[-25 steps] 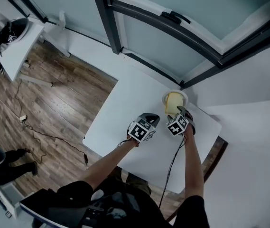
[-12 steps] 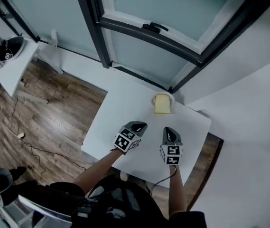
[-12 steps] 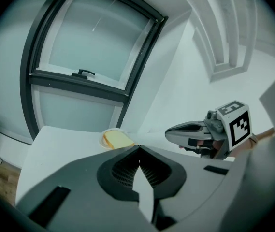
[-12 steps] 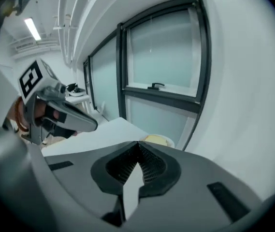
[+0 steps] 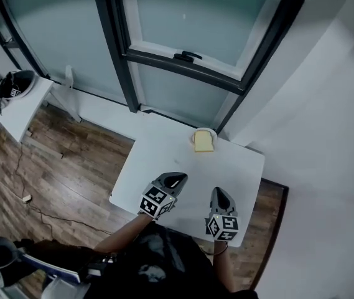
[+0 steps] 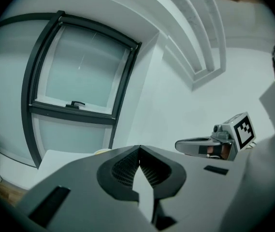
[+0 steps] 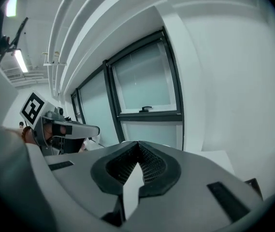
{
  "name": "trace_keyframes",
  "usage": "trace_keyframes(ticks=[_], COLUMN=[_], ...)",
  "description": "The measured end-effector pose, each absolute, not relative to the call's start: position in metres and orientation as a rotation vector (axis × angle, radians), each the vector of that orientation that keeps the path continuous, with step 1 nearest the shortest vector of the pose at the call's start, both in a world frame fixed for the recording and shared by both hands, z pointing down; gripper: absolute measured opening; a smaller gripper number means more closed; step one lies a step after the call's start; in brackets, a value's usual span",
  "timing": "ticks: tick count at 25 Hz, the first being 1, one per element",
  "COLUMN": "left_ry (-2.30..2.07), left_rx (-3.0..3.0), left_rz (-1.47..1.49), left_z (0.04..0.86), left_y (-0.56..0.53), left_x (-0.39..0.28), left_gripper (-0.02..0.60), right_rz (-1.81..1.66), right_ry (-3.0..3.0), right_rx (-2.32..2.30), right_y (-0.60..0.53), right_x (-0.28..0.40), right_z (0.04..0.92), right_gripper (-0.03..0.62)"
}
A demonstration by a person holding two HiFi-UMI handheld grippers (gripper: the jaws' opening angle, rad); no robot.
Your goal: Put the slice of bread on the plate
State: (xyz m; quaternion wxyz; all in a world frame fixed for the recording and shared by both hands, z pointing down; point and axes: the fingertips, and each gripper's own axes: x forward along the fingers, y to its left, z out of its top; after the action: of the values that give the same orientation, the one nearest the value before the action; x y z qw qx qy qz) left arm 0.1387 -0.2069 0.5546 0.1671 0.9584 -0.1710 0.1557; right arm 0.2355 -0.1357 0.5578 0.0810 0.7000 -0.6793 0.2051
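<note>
A yellow slice of bread (image 5: 203,142) lies on a small white plate (image 5: 205,131) at the far edge of the white table (image 5: 164,167), in the head view. My left gripper (image 5: 179,177) and right gripper (image 5: 216,194) are held up over the near part of the table, well back from the plate. Both are shut, tips touching, with nothing between them. In the left gripper view the closed jaws (image 6: 138,149) fill the bottom and the right gripper (image 6: 178,145) shows beside them. In the right gripper view the closed jaws (image 7: 138,143) are seen with the left gripper (image 7: 96,129) at the left.
A tall window with dark frames (image 5: 183,61) stands behind the table, and a white wall (image 5: 313,142) runs along the right. Wood floor (image 5: 46,161) with a cable lies to the left. Another white table (image 5: 21,101) with a dark object stands at far left.
The right gripper let go of the bread on the plate and shut. Both grippers drew back from the plate and rose; the view pulled away, so the table looks smaller.
</note>
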Motion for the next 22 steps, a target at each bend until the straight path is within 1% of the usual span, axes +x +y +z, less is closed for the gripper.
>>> trace_keyframes(ticks=[12,22], left_ry=[-0.521,-0.516], left_rx=[2.78,2.782], left_rz=[0.352,0.388], left_z=[0.52,0.523], left_y=[-0.199,-0.191], left_x=[0.124,0.123], left_gripper=[0.003,0.003], right_rz=[0.475,0.484], right_ry=[-2.068,-2.078], right_rx=[2.169,2.186], right_y=[-0.124,-0.12], right_x=[0.226,0.229], right_z=[0.51,0.508], right_gripper=[0.008,0.009])
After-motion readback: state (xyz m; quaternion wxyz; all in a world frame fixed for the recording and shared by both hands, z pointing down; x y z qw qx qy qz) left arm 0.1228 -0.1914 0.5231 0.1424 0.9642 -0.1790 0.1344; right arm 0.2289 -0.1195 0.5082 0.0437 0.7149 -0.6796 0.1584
